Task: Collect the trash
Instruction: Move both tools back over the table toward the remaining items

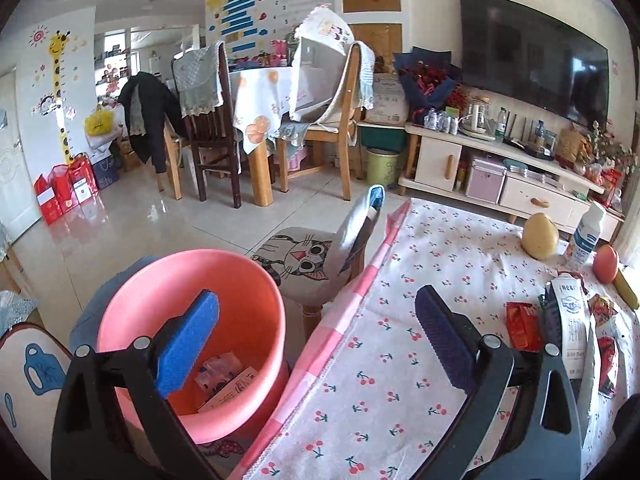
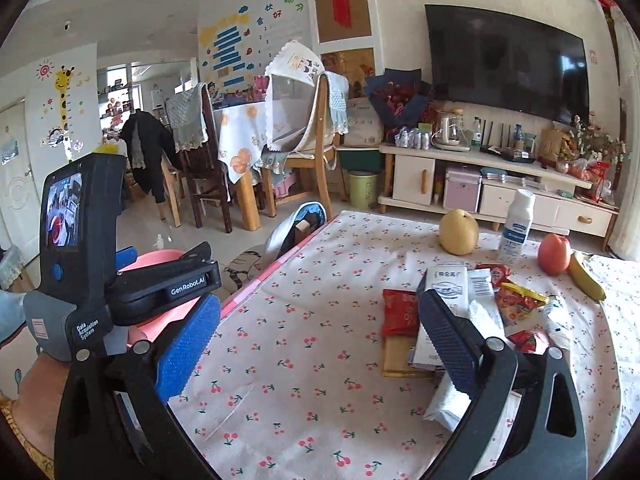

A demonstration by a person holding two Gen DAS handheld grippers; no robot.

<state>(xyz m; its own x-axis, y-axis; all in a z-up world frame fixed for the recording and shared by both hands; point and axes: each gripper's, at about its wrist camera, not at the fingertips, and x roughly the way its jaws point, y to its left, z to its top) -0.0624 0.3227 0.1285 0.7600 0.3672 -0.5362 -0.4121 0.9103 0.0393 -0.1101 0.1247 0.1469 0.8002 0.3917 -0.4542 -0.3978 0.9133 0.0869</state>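
Note:
A pink bin (image 1: 192,332) stands beside the table's left edge with paper scraps (image 1: 228,380) in its bottom. My left gripper (image 1: 316,332) is open and empty, its left finger over the bin and its right finger over the table. My right gripper (image 2: 320,340) is open and empty above the cherry-print tablecloth (image 2: 320,320). A pile of trash lies at the table's right: a white milk carton (image 2: 444,284), red snack wrappers (image 2: 400,312), and a white wrapper (image 2: 448,400). The carton (image 1: 568,320) and a red wrapper (image 1: 520,324) also show in the left wrist view.
A pear (image 2: 458,232), a white bottle (image 2: 516,228), an apple (image 2: 554,254) and a banana (image 2: 586,276) stand at the table's far side. A cat-print chair (image 1: 308,264) sits beside the bin. A TV cabinet (image 2: 480,176) and dining chairs lie beyond.

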